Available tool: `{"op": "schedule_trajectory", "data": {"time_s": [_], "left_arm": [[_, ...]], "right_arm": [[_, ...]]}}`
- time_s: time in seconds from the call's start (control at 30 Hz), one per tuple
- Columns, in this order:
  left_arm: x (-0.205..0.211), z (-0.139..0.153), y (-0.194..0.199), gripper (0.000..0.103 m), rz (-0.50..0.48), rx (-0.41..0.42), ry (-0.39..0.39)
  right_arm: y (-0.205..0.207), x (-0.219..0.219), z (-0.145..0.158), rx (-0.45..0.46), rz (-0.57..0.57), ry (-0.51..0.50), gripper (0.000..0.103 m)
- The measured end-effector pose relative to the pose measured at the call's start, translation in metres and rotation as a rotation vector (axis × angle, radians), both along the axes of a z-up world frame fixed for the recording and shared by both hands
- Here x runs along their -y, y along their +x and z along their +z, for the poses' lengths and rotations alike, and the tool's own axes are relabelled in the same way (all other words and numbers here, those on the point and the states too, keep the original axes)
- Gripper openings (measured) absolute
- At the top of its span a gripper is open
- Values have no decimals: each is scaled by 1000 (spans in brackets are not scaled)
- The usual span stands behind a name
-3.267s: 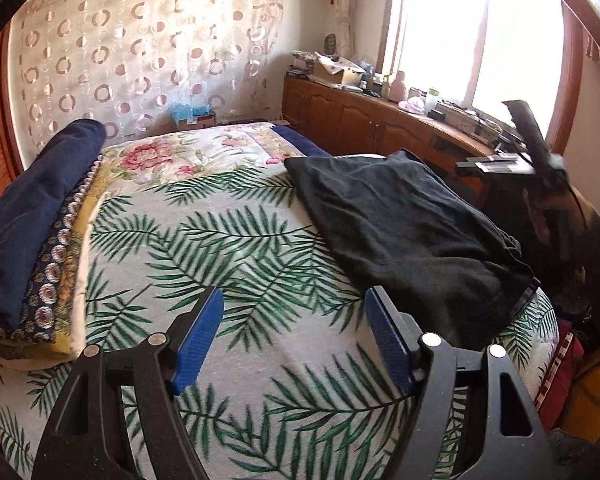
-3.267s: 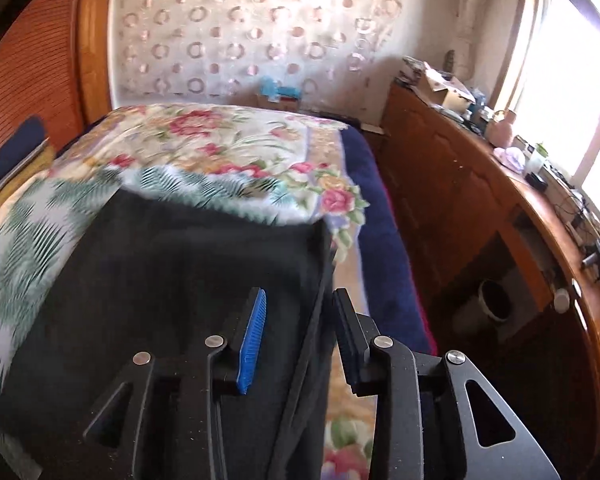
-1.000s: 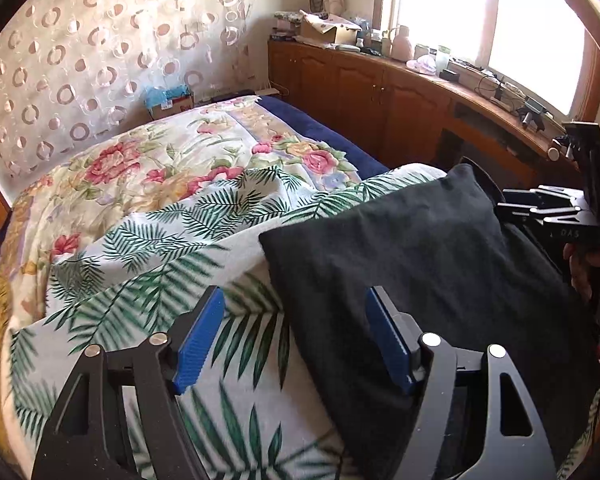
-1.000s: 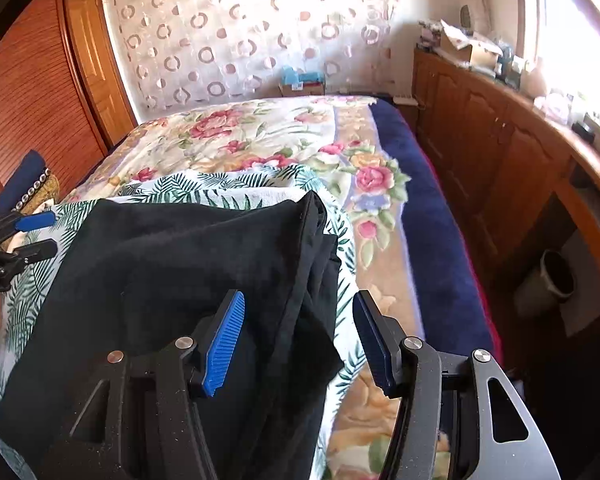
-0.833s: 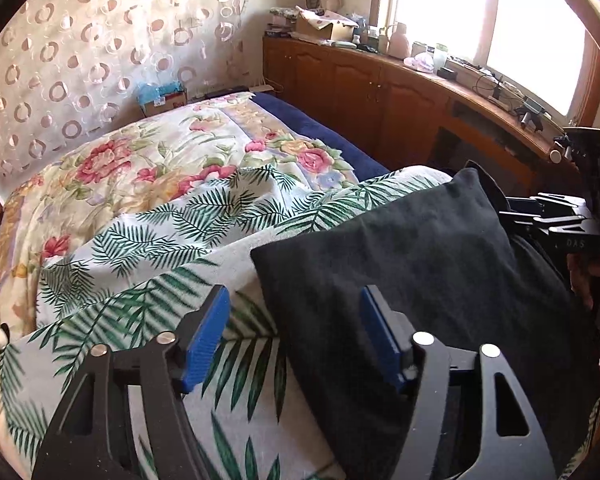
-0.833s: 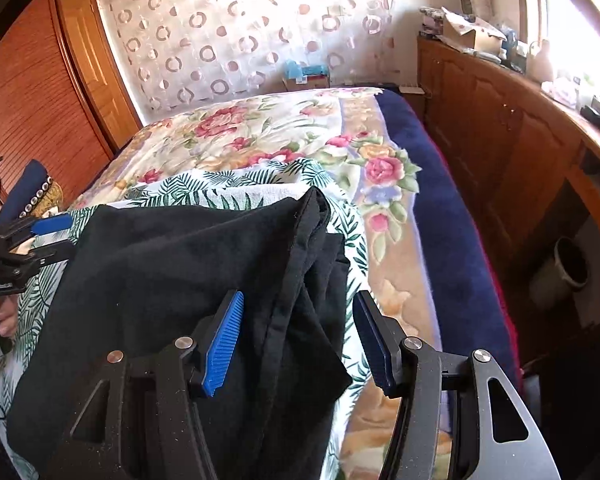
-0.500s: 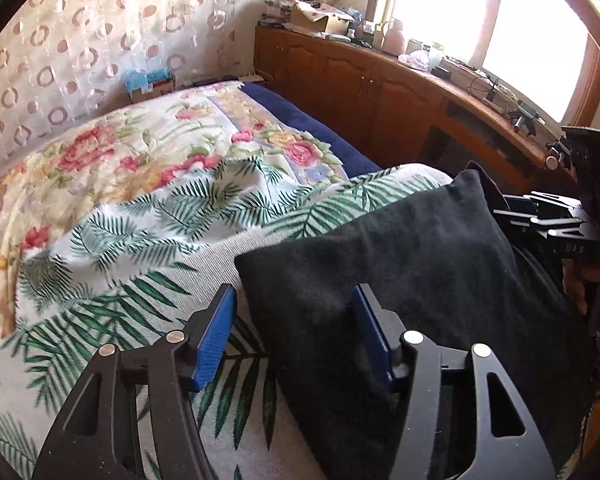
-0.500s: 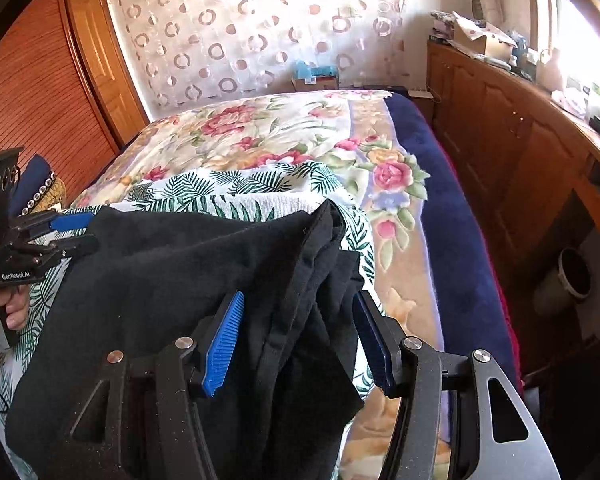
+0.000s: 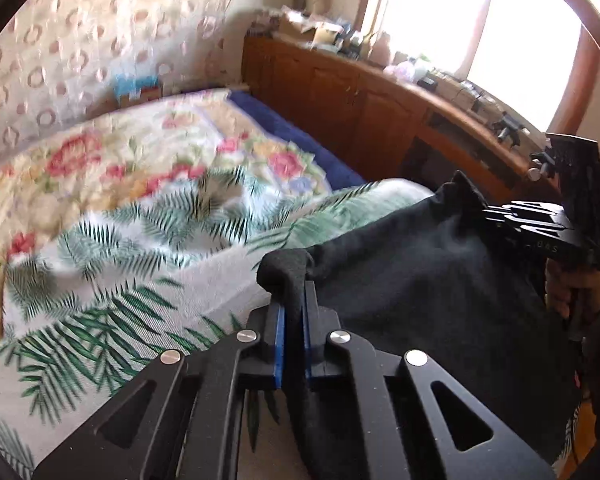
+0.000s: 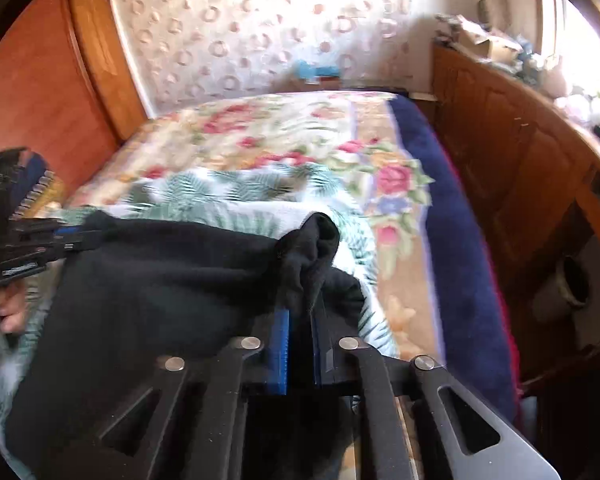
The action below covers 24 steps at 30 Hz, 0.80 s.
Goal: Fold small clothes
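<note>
A black garment (image 9: 420,280) lies on the palm-leaf sheet (image 9: 100,300) at the near end of the bed. My left gripper (image 9: 294,312) is shut on its far left corner, with black cloth bunched between the blue pads. My right gripper (image 10: 300,316) is shut on the far right corner (image 10: 312,240) of the same garment (image 10: 160,280). Each gripper shows in the other's view: the right one (image 9: 500,214) at the right edge, the left one (image 10: 80,236) at the left edge. The far edge of the garment is raised between them.
A floral blanket (image 10: 280,136) with a navy border (image 10: 452,240) covers the far part of the bed. A wooden cabinet (image 9: 360,96) with a cluttered top runs along the right under the window. A wooden door (image 10: 40,80) stands at the left. A bin (image 10: 568,288) sits on the floor at the right.
Both grippers were open over the garment's far corners; now both have shut on those corners and the cloth bunches up between the pads. The views are blurred by motion.
</note>
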<state>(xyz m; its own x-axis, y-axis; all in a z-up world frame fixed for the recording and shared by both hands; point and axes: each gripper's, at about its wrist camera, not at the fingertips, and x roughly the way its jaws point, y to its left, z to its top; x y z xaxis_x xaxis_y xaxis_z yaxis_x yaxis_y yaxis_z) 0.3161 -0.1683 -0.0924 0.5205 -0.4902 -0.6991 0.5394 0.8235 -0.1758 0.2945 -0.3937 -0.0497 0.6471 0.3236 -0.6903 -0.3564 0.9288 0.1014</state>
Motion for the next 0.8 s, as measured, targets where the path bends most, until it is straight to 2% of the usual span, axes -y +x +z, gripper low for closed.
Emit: {"op": "schedule_trajectory", "data": {"time_s": [0.2, 0.43, 0.57, 0.8], "left_arm": [[-9, 54, -40, 7, -20, 130, -77], [-35, 124, -102, 7, -19, 294, -157], [-57, 166, -140, 7, -8, 388, -183], [-102, 225, -212, 7, 30, 530, -198]], "right_arm": [[-47, -14, 39, 179, 3, 2, 8], [-124, -31, 98, 402, -2, 18, 8], [-171, -40, 135, 516, 10, 53, 8], [-252, -64, 188, 656, 71, 91, 8]]}}
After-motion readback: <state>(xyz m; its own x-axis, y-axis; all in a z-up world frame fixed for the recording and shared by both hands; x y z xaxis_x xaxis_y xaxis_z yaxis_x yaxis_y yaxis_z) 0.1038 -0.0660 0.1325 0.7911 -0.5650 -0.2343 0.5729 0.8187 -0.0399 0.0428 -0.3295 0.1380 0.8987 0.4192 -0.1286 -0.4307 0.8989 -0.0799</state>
